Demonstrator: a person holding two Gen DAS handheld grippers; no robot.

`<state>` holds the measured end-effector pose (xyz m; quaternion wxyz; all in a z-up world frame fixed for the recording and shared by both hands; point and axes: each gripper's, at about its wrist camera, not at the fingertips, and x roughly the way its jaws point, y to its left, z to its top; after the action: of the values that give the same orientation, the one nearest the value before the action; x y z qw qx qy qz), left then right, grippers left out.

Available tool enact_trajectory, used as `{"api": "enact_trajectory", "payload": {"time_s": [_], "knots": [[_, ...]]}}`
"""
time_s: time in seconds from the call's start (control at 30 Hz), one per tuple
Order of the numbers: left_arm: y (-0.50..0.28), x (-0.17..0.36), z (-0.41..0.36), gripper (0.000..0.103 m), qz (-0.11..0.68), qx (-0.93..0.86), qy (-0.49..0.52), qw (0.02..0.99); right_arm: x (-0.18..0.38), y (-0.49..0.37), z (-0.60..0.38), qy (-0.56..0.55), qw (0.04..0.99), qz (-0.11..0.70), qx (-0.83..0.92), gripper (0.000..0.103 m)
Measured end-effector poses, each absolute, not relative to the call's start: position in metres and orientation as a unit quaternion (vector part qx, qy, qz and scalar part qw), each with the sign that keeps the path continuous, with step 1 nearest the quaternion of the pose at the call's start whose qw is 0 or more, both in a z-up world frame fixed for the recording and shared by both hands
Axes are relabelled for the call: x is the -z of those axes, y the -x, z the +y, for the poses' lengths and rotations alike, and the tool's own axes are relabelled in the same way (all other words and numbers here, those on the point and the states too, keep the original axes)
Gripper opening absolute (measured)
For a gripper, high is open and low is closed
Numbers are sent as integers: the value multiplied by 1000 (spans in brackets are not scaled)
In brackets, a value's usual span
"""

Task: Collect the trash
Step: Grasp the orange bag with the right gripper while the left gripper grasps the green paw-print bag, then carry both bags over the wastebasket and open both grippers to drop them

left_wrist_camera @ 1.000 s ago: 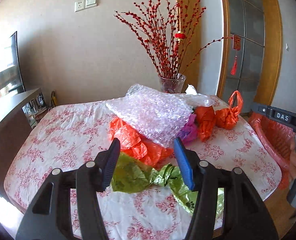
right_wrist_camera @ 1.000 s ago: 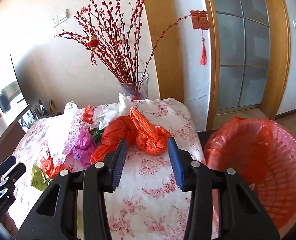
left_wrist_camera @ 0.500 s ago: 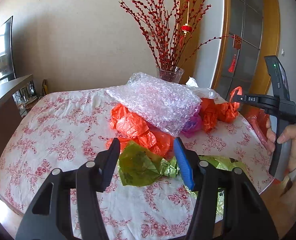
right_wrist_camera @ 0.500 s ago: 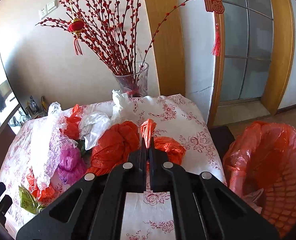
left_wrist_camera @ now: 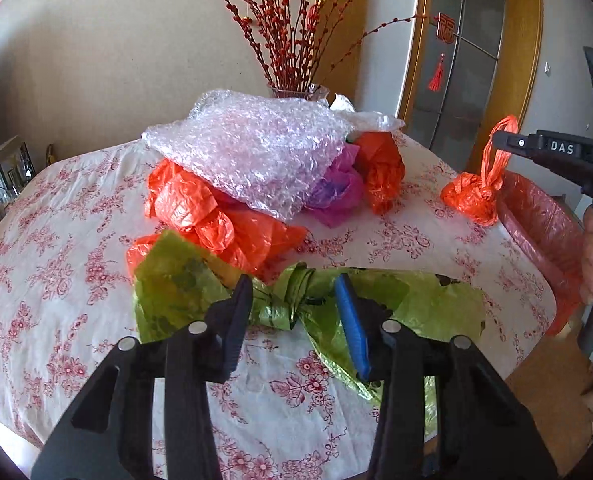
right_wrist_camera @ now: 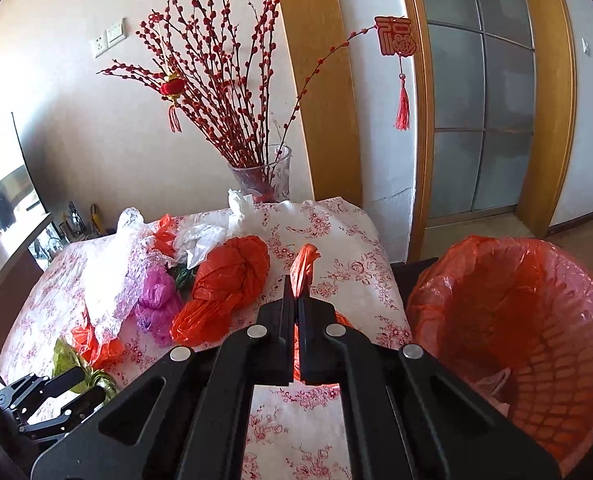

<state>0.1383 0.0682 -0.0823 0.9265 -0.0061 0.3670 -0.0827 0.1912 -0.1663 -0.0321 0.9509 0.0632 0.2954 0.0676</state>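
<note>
Right wrist view has the right gripper (right_wrist_camera: 295,304) with its jaws clamped tight on the loop of the small orange knotted bag (right_wrist_camera: 303,268), which a second ago lay free between parted jaws; that piece now looks caught and ready to travel to the orange-lined bin (right_wrist_camera: 512,320) at 3 o'clock, just beside the counter (right_wrist_camera: 336,220). From the left wrist view, the left gripper (left_wrist_camera: 294,300) has dropped toward the green bag (left_wrist_camera: 296,292); its jaws are closing, the twisted middle sits between them, and the pads do not yet press it, so I judge that pickup unfinished. Beyond, at 12 o'clock, bubble wrap (left_wrist_camera: 252,148) covers more orange and purple bags, trash not yet collected; a vase of red branches (right_wrist_camera: 262,176) stands behind. "DAS" is legible on the right tool at 2 o'clock; the red hanging ornament (right_wrist_camera: 395,36) bears the character 福.
</note>
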Motion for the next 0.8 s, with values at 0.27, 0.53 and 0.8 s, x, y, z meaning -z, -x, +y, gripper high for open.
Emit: {"api": "enact_trajectory", "payload": {"time_s": [0.27,0.53,0.8], "knots": [[-148,95,56,14,375,94,1,922,33,-177,-174,-68,951,295,-67,2],[-141,77,44,11,358,101,4,928,24,-152,-192,-78,954,282,-60,2],[-140,48,11,11,330,125,-6,936,4,-129,-216,-91,961,258,-47,2]]}}
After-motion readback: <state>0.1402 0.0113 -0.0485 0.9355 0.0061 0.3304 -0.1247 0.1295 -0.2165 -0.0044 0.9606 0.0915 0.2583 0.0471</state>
